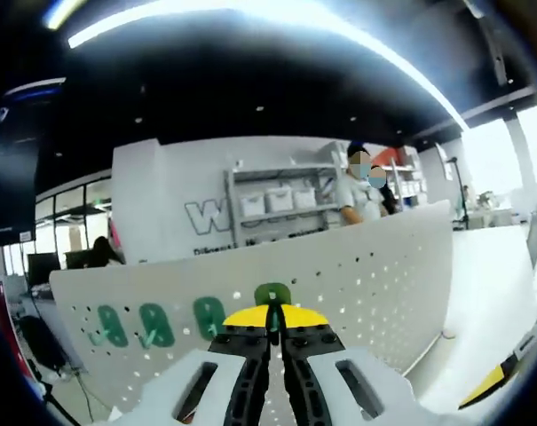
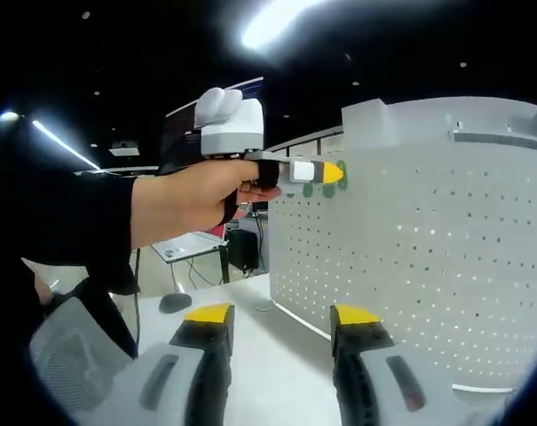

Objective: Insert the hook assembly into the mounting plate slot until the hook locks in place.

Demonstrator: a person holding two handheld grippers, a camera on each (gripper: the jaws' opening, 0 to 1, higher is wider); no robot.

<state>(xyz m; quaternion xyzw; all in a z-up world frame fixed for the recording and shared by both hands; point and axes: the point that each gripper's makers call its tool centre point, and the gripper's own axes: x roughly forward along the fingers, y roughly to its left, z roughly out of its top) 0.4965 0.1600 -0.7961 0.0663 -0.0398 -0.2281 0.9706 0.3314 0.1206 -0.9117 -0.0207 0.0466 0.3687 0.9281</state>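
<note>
A white pegboard (image 1: 357, 275) stands upright on a white table (image 2: 277, 355), its face dotted with rows of small holes. Four green hooks (image 1: 153, 325) sit in a row on the board's face. In the right gripper view the board (image 2: 428, 240) curves across the table's far side.

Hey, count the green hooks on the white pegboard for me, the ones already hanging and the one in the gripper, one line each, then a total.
Green hooks hanging on the pegboard: 3
Green hook in the left gripper: 1
Total: 4
</note>
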